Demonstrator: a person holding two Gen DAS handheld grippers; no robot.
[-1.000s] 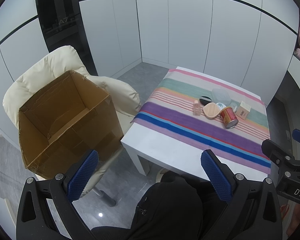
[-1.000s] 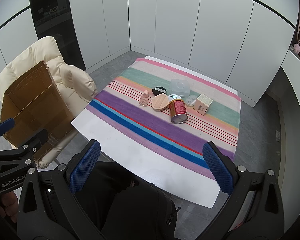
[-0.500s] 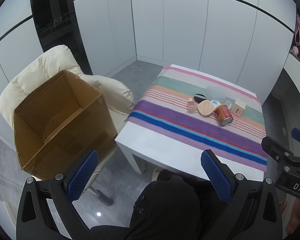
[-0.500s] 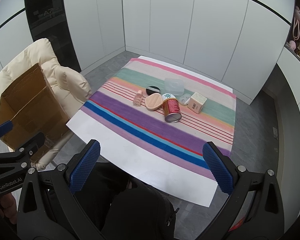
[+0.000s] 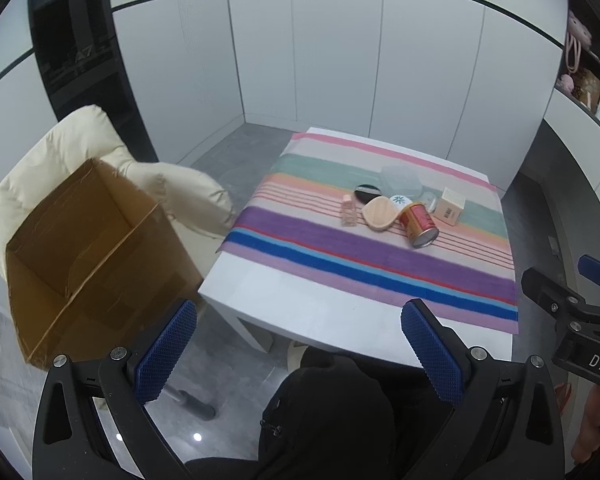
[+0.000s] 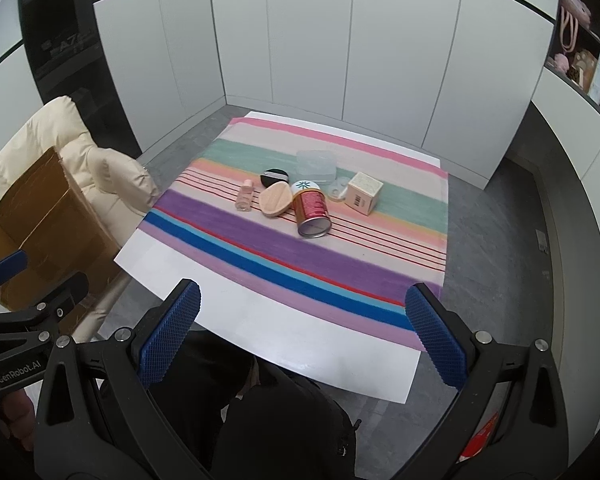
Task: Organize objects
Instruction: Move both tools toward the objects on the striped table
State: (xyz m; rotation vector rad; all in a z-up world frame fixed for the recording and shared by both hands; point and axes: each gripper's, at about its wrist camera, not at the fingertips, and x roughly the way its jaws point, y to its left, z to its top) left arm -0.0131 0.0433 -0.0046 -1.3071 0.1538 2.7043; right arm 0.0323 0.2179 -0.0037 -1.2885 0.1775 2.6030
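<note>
On the striped cloth (image 6: 284, 248) lies a cluster: a red can (image 6: 312, 210) on its side, a beige oval compact (image 6: 275, 199), a small pink bottle (image 6: 244, 196), a black round puff (image 6: 275, 176), a clear plastic box (image 6: 317, 164) and a small cream carton (image 6: 365, 193). The same can (image 5: 419, 222) and carton (image 5: 451, 206) show in the left wrist view. An open cardboard box (image 5: 88, 248) rests on the cream armchair (image 5: 60, 148). My left gripper (image 5: 298, 348) and right gripper (image 6: 302, 330) both hang open and hold nothing, well short of the objects.
The white table (image 6: 260, 336) has a bare strip along its near edge. A person's dark-clothed lap (image 6: 268, 420) sits below it. White cabinet walls (image 6: 340, 60) ring the room, with a shelf of items (image 6: 580, 60) at the upper right. Grey floor (image 6: 492, 240) lies right of the table.
Both grippers have drifted slightly toward the table, so the table and objects look a little larger. Nothing on the cloth has moved and both grippers stay open.
</note>
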